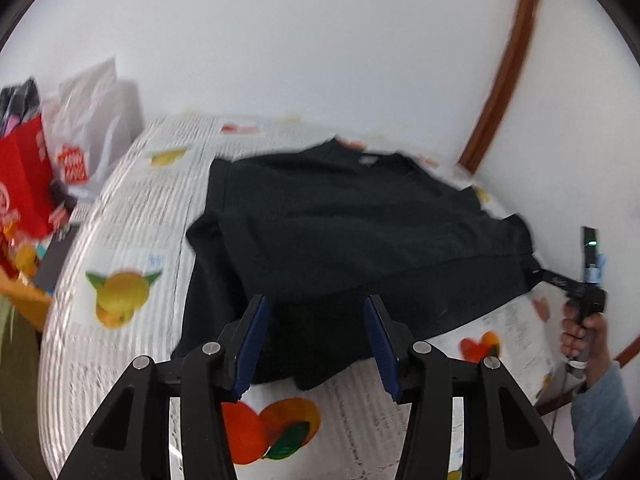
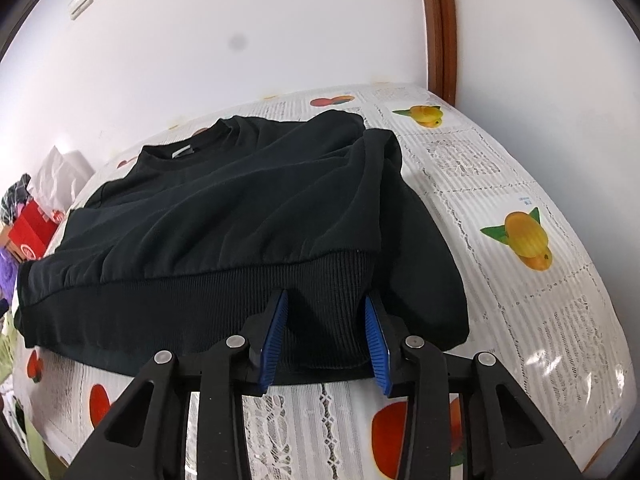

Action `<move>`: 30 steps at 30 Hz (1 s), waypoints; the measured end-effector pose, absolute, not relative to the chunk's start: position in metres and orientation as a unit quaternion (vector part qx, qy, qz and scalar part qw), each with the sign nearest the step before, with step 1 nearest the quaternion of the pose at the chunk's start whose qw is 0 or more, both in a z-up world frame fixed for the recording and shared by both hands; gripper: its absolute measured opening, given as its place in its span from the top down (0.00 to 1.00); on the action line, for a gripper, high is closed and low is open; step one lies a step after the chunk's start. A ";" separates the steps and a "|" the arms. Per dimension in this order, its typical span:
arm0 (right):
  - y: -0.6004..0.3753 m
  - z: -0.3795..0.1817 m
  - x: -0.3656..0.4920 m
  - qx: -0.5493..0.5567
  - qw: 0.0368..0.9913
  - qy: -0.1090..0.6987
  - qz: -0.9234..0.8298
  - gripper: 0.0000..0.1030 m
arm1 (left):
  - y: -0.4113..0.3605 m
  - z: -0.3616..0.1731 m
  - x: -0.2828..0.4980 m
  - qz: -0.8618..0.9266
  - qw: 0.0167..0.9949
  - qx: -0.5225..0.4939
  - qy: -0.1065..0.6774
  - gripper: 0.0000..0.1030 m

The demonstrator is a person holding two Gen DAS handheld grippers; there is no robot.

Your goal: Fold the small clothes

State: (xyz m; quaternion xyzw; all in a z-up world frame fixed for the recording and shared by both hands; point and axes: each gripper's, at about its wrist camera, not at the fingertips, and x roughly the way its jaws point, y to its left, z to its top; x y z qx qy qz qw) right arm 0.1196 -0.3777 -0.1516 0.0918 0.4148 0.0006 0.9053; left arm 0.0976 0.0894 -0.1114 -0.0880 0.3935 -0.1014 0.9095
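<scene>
A black sweatshirt (image 1: 340, 232) (image 2: 224, 208) lies flat on the fruit-print tablecloth (image 1: 128, 208) (image 2: 520, 184), collar towards the wall, with one sleeve folded in on each side. My left gripper (image 1: 316, 304) stands open over the near left part of the garment; its blue pads do not press the cloth. My right gripper (image 2: 326, 300) straddles the ribbed hem (image 2: 240, 300) near the right corner. The hem sits between its blue pads, which stand apart, open. In the left wrist view the right gripper (image 1: 540, 274) reaches the hem's far corner, held by a hand (image 1: 584, 332).
A red bag (image 1: 24, 184) (image 2: 30, 232) and a white plastic bag (image 1: 96, 120) stand off the table's left end. The white wall runs close behind the table, with a brown wooden door frame (image 1: 504, 68) (image 2: 440, 28) at its right.
</scene>
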 end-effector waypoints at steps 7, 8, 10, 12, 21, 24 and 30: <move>-0.373 -0.153 0.115 0.065 0.905 0.420 -0.005 0.79 | 0.113 -0.155 0.119 -0.101 0.871 -0.178 0.447 0.59; -0.373 -0.152 0.116 0.061 0.905 0.422 -0.007 0.86 | 0.113 -0.153 0.117 -0.112 0.870 -0.185 0.443 0.73; -0.372 -0.147 0.113 0.057 0.907 0.418 0.000 0.88 | 0.108 -0.142 0.115 -0.124 0.874 -0.172 0.437 0.91; -0.372 -0.134 0.107 0.057 0.915 0.400 0.011 0.89 | 0.103 -0.123 0.109 -0.131 0.892 -0.149 0.406 0.94; -0.382 -0.077 0.117 0.115 0.940 0.319 0.039 0.95 | 0.109 -0.072 0.144 -0.121 0.922 -0.151 0.336 0.94; -0.387 -0.070 0.137 0.134 0.940 0.311 0.039 0.95 | 0.107 -0.068 0.169 -0.112 0.922 -0.155 0.336 0.94; -0.396 -0.078 0.193 0.168 0.934 0.314 0.039 0.95 | 0.106 -0.081 0.220 -0.082 0.918 -0.146 0.360 0.94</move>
